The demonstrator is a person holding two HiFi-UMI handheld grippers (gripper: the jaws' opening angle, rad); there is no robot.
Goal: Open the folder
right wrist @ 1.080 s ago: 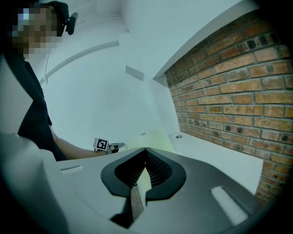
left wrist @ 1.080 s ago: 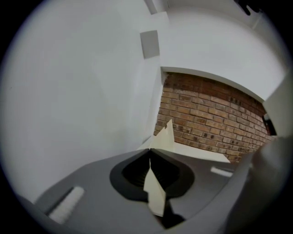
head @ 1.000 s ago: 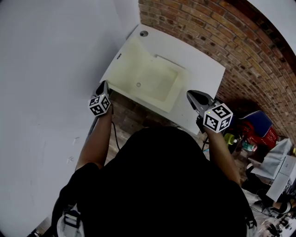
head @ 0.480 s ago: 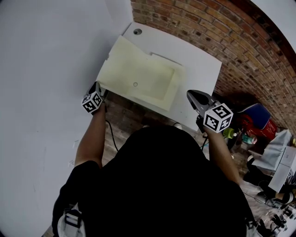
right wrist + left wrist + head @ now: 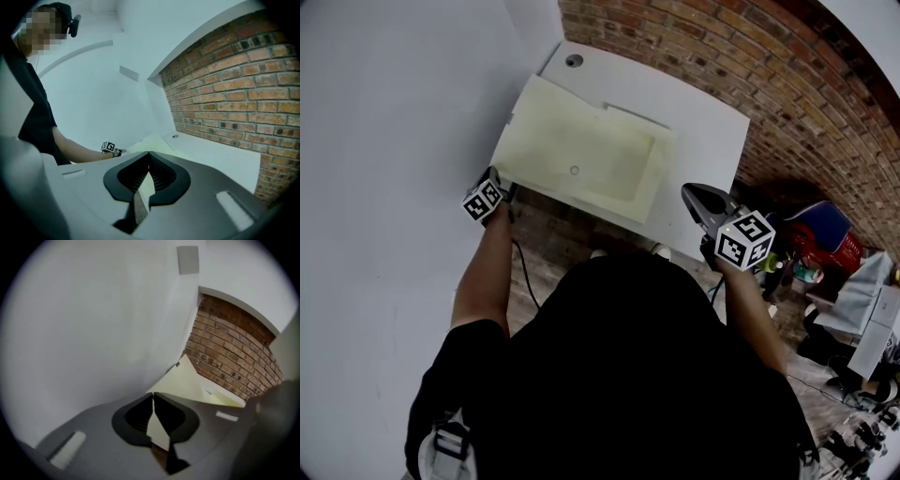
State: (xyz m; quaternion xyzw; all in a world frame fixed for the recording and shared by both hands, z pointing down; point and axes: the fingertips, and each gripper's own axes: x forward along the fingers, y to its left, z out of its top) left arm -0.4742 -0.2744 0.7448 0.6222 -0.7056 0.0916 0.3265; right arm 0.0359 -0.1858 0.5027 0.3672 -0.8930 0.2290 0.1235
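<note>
A pale yellow folder [image 5: 581, 155] lies on the white table [image 5: 703, 122], its cover spread toward the left. My left gripper [image 5: 503, 185] is at the folder's near-left corner, shut on the edge of the cover. In the left gripper view the thin sheet [image 5: 185, 383] runs into the closed left gripper [image 5: 153, 394]. My right gripper [image 5: 689, 192] hovers off the table's near-right edge, shut and holding nothing. From the right gripper [image 5: 148, 152] I see the folder [image 5: 154, 139] and the left gripper [image 5: 123, 151] beyond it.
A white wall stands left of the table and a brick wall [image 5: 787, 84] behind and to its right. A round hole [image 5: 574, 61] sits in the table's far-left corner. Bags and clutter [image 5: 820, 248] lie on the floor at the right.
My left gripper has sunk and drifted left with the cover's corner. The cover, raised a second ago, now lies lower and flatter. The right gripper has stayed put.
</note>
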